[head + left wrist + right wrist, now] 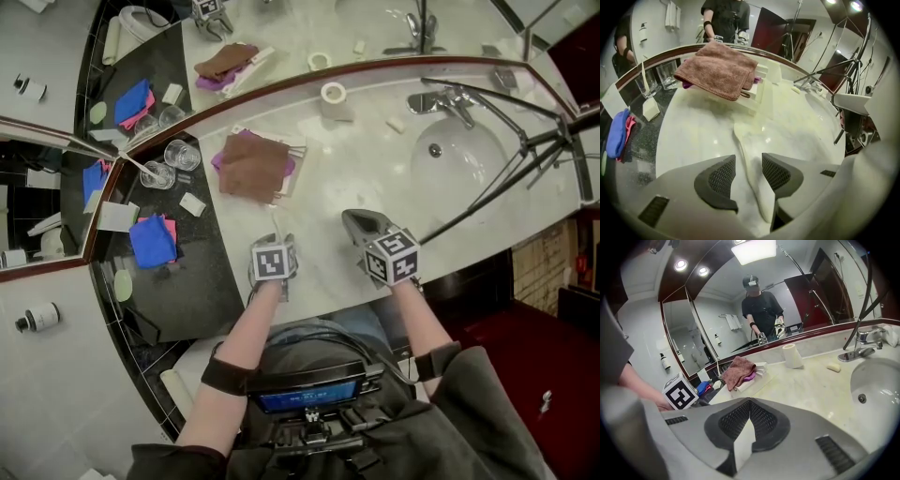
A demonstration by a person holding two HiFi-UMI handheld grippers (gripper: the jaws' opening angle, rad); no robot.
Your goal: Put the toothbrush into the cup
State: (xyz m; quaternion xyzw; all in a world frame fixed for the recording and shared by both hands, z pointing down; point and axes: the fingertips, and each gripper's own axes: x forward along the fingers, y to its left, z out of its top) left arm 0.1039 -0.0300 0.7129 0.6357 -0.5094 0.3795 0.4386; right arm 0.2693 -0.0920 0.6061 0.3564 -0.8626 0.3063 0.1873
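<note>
Head view first: the job has barely started. The toothbrush (276,223) lies flat on the counter (375,169), just on the near side of the brown towel (255,167), and the left gripper (276,240) is down over its near end. The cup (157,174) stands off to the towel's left, well apart from the toothbrush, with a thin white stick already leaning in it. The right gripper (352,218) hovers to the towel's near right and plays no part.

Left gripper view now, and here's the detail. The fingers (721,178) are spread, one on each side of the pale toothbrush, which looks wrapped in white. The pads don't press on it, so nothing is grasped yet. Its long axis runs straight out from between the fingers toward the towel, flat on the marble. Which end carries the bristles, I can't tell.

Right gripper view: its fingers (765,420) are clenched together, with a white sliver (743,446) showing behind the pads. What that sliver is, I can't make out.

By my reckoning everything is left to do: clamp, lift, carry it past the towel's left side, tip it upright and drop it in the cup.
</note>
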